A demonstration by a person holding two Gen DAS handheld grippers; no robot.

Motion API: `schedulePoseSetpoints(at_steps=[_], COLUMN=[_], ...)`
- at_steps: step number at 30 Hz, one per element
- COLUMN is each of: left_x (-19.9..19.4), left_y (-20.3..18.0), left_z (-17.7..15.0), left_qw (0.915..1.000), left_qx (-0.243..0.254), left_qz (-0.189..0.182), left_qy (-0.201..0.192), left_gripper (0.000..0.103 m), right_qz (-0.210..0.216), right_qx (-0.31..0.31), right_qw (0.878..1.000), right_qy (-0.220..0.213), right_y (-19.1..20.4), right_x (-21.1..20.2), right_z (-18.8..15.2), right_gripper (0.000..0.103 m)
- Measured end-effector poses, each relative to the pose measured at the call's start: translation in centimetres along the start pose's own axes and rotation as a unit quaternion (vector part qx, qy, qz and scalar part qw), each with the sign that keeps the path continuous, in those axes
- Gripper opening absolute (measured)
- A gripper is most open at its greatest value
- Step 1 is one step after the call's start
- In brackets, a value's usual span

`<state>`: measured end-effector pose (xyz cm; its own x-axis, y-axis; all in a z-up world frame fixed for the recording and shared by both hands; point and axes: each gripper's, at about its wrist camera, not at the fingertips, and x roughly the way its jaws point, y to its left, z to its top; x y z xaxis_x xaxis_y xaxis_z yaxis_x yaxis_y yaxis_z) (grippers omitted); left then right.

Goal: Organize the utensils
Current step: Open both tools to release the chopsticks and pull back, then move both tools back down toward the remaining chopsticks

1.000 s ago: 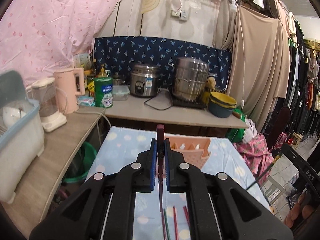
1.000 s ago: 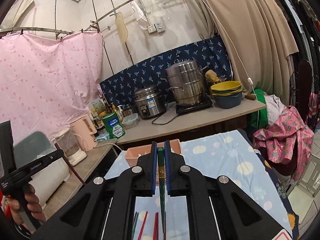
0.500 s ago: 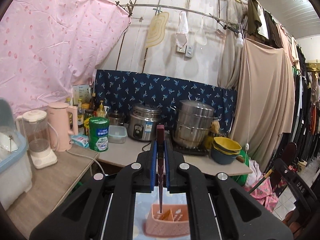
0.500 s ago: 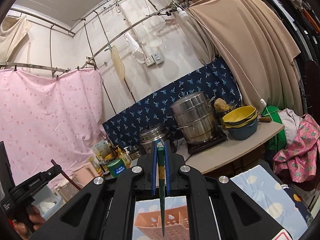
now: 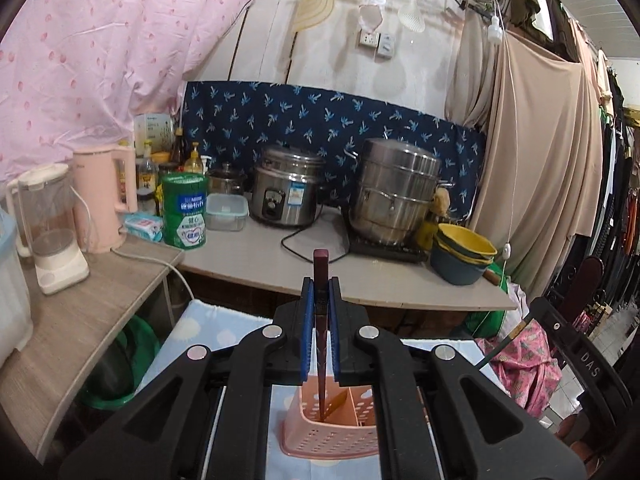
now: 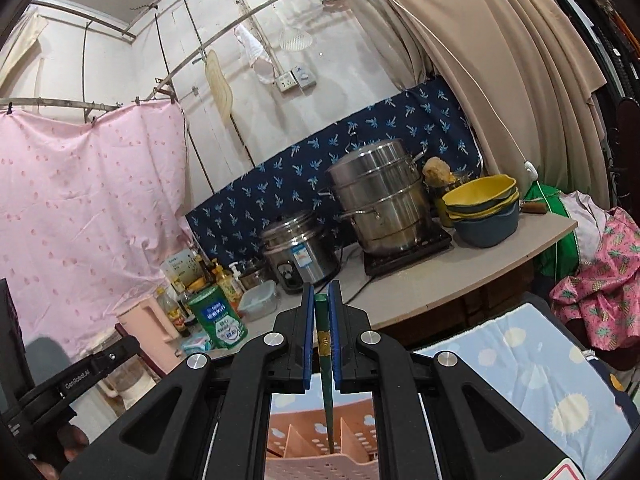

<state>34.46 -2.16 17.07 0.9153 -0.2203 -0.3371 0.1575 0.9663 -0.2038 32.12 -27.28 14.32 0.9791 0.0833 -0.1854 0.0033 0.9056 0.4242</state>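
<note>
My left gripper [image 5: 320, 300] is shut on a dark red chopstick [image 5: 320, 320] held upright, its tip down inside a pink perforated utensil holder [image 5: 332, 436] on the blue patterned cloth. My right gripper [image 6: 321, 316] is shut on a green chopstick [image 6: 326, 376], upright, its tip reaching into the same pink holder [image 6: 320, 464]. The right gripper's body [image 5: 576, 352] and its green chopstick [image 5: 506, 340] show at the right of the left wrist view. The left gripper's body [image 6: 80, 368] shows at the left of the right wrist view.
Behind the table a counter [image 5: 380, 276] carries a rice cooker [image 5: 286, 192], a steel steamer pot [image 5: 396, 196], stacked bowls [image 5: 464, 256], a green tin [image 5: 185, 210]. A side shelf at left [image 5: 80, 312] holds a blender [image 5: 50, 228] and pink kettle [image 5: 106, 196].
Both grippers rose from the table and tilted up, then lowered toward the pink holder. Both chopstick tips now sit inside it; the loose chopsticks on the cloth have left view.
</note>
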Motion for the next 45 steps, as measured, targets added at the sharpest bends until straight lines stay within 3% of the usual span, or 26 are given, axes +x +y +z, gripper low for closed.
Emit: schedulePoseSetpoints(at_steps=[5,7,9,19,22,31,39,45], left_x=[0.4,0.3,-0.1,-3.6,-5.5,-12.3,-16.6,-18.5], left_y=[0.4,0.9,1.3,1.5,1.4,1.5,2.5,3.4], left_z=[-0.8,-0.9,-1.0,-2.2,-3.6,-10.9,-19.8,-24.4], left_qw=[0.9998,0.9995,0.9993,0.9989,0.9974,0.9871,0.9754,0.9705], left_qx=[-0.001,-0.013,-0.024,-0.007,0.005,0.019,0.025,0.023], left_qz=[0.008,0.008,0.009,0.0,-0.009,-0.035,-0.022,-0.011], left_qy=[0.02,0.028,0.026,0.047,0.072,0.155,0.218,0.24], left_gripper=[0.008,0.016,0.04,0.05,0.06,0.061,0.061,0.061], right_qz=[-0.003,-0.007,-0.007,0.006,0.011,0.015,-0.03,-0.061], right_qx=[-0.005,-0.012,-0.017,-0.019,-0.007,0.03,0.024,-0.006], right_qw=[1.0,0.999,0.999,0.999,0.998,0.987,0.968,0.959], right_qy=[0.027,0.03,0.026,0.045,0.067,0.16,0.249,0.276], right_y=[0.0,0.3,0.6,1.5,1.3,-0.1,-1.8,-2.1], right_x=[0.5,0.4,-0.2,-5.4,-7.5,-14.7,-21.6,-24.3], right_z=[-1.4,-1.6,-1.8,-2.8,-4.1,-11.0,-19.9,-24.3], right_gripper=[0.012,0.023,0.04,0.044,0.045,0.045,0.045,0.045])
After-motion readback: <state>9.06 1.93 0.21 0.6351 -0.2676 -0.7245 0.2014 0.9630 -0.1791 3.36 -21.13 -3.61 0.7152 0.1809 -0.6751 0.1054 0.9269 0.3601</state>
